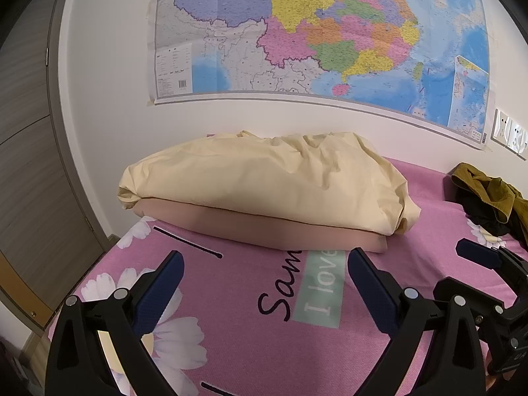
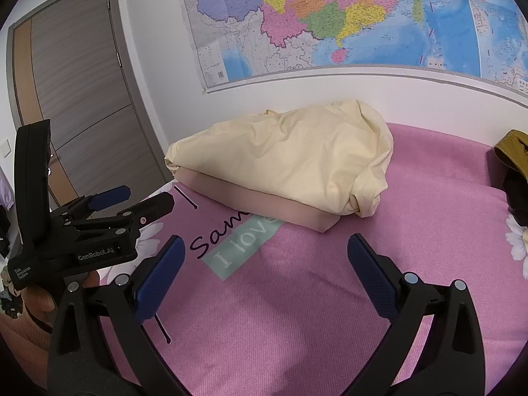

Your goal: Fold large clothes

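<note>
The left black two-finger gripper with blue pads hangs over the pink printed bedspread, jaws apart and empty; the right gripper likewise (both wide); the crumpled olive-and-black garment lies at the bed's far right edge, beside a cream pillow.

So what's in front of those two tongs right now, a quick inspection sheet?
Surface: pink bedspread with daisies and lettering.
Job's things: olive and black clothes heap, crumpled at the bed's right edge, untouched.
Clutter: cream pillow on a pinkish pillow.
Grippers: left tongs and right tongs both open, empty, above the bed.
Cables: nothing seen.
Surroundings: wall map, wooden door, wall sockets.
</note>
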A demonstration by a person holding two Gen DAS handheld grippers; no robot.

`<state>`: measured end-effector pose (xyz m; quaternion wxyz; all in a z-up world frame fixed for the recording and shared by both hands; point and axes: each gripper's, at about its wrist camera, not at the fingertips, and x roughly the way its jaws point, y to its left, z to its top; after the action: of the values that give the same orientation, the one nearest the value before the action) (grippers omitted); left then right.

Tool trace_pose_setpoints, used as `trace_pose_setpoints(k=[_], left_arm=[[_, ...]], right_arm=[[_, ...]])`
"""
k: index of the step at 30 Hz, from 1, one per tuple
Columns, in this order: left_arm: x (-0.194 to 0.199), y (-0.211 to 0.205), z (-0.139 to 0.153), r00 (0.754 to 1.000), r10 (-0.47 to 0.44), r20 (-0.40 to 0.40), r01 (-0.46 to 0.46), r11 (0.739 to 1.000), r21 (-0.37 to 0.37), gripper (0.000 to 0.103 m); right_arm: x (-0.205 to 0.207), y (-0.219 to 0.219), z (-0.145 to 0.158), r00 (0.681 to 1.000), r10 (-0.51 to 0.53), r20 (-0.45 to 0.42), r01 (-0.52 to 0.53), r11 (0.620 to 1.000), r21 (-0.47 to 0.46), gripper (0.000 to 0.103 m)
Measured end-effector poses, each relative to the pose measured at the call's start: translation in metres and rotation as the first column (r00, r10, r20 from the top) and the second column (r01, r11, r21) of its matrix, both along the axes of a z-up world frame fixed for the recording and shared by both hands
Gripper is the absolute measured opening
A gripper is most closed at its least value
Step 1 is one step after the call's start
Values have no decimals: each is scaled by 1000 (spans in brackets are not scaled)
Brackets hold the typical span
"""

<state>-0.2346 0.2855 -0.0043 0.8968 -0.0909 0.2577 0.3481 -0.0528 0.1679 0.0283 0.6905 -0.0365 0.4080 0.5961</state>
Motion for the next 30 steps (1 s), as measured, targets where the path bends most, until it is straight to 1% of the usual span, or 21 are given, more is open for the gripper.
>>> trace_pose_setpoints(k=[30], left_arm=[[2, -5, -1, 1000, -1, -4, 1, 1000, 2, 96]], right_arm=[[0, 0, 1, 1000, 2, -4, -2, 1000, 3, 97]])
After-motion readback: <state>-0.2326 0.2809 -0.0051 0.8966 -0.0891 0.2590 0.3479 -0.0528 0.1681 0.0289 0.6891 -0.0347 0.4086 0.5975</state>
